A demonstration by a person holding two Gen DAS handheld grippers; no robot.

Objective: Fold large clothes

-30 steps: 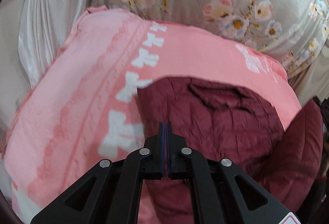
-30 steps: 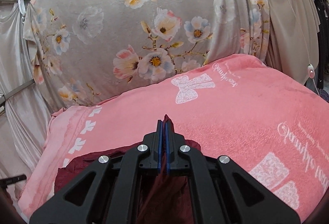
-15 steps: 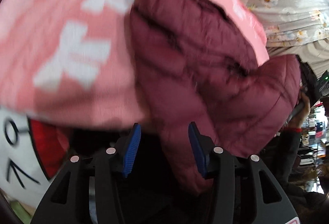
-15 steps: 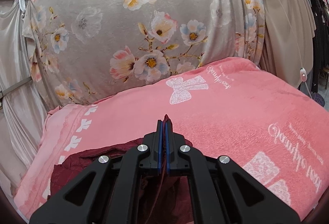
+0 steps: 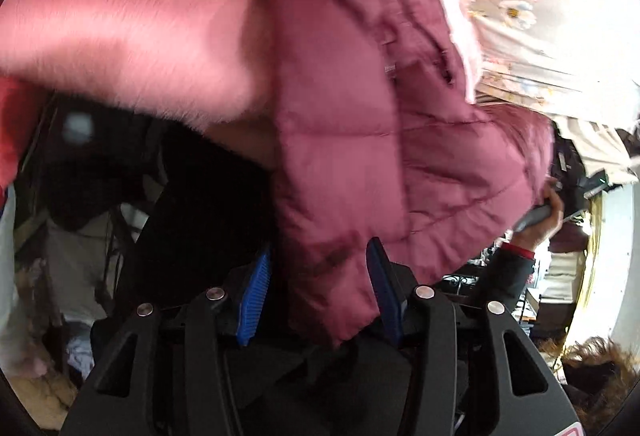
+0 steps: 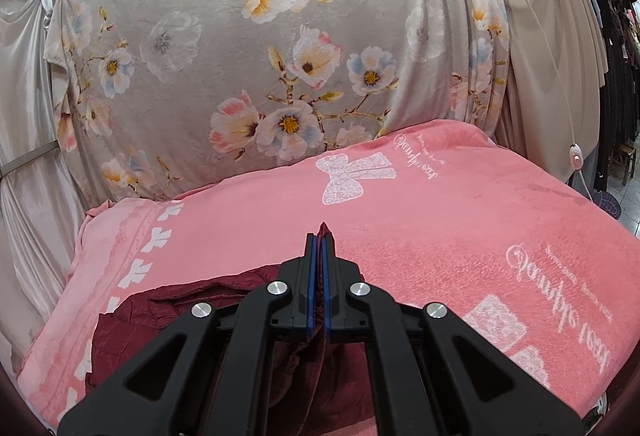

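Observation:
A maroon quilted jacket (image 5: 352, 123) lies on a pink blanket (image 5: 132, 15) and hangs over its front edge. My left gripper (image 5: 320, 276) is open, below the blanket edge, with the jacket's hanging hem between its blue pads, not clamped. In the right wrist view my right gripper (image 6: 319, 256) is shut on a fold of the maroon jacket (image 6: 180, 312) and holds it just above the pink blanket (image 6: 440, 228).
A grey floral blanket (image 6: 280, 55) hangs behind the pink one. Cream curtains (image 6: 24, 155) hang at the left, dark clothes racks (image 6: 616, 55) at the right. Dark clutter (image 5: 100, 195) shows below the blanket edge. A person's hand (image 5: 544, 215) is at the jacket's right side.
My left gripper let go of the jacket, opened, and dropped below the blanket's front edge to the hanging hem. My right gripper stayed shut on the jacket, almost still.

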